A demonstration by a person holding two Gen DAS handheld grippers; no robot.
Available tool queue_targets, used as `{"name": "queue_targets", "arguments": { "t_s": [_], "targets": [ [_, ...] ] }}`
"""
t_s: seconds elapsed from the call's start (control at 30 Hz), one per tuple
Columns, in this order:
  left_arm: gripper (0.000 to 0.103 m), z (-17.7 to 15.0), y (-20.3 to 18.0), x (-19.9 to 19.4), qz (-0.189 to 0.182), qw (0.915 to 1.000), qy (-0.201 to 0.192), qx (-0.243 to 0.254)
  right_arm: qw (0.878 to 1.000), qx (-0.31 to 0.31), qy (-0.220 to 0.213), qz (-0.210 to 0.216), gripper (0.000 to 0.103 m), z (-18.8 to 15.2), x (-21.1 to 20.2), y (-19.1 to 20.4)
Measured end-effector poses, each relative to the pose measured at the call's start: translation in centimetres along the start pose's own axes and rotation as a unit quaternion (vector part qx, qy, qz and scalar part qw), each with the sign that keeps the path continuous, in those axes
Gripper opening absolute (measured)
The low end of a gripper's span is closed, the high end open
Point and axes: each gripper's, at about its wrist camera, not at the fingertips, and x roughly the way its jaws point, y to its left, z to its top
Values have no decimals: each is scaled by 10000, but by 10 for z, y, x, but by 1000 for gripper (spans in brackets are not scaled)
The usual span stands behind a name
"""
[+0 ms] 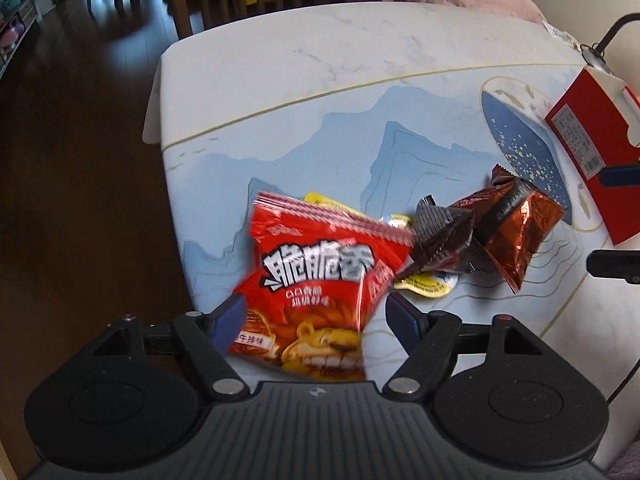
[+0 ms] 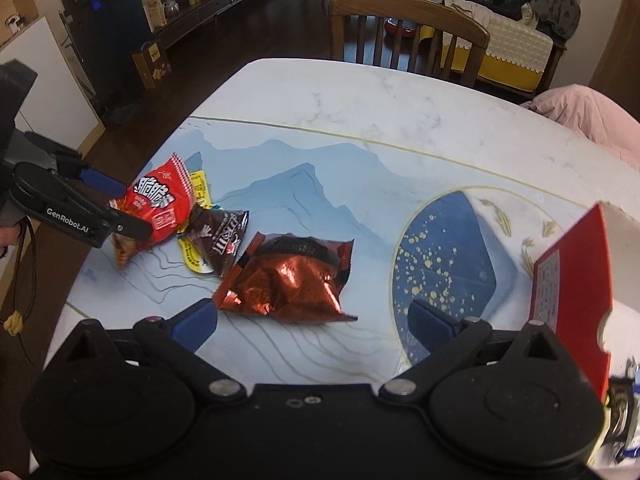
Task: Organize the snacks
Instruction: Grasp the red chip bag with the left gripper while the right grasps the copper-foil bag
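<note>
A red snack bag (image 1: pixel 316 276) with white characters and a cartoon lion lies between the fingers of my left gripper (image 1: pixel 316 316). The jaws stand open: the left pad is at the bag's edge and the right pad is clear of it. From the right wrist view the left gripper (image 2: pixel 128 208) straddles the same red bag (image 2: pixel 160 204). Beside it lie yellow packets (image 1: pixel 428 284), a brown M&M's bag (image 2: pixel 220 240) and a shiny red-brown foil bag (image 2: pixel 292 280). My right gripper (image 2: pixel 314 324) is open and empty, its fingertips just short of the foil bag.
The snacks lie on a blue mountain-print mat (image 2: pixel 320 200) on a white marble table (image 2: pixel 360 96). A red box (image 2: pixel 576 288) stands at the right edge. A wooden chair (image 2: pixel 408 36) is at the far side. A pink cloth (image 2: pixel 592 116) rests at the far right corner.
</note>
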Motion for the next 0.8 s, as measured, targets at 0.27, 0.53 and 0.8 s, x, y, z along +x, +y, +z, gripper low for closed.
{"name": "queue_targets", "arguments": {
  "t_s": [0.27,0.53,0.8],
  "targets": [
    [77,8,-10,4,518,9974,-176,468,9997,-178,142,23,102,16,34,5],
    [78,14,-9,13,560,9963,-48,646,9982,-415,428,106,102,20,65,8],
    [82,13,4,26,508,9985,127,155,9977,-292,598,112,100,17,77,4]
  ]
}}
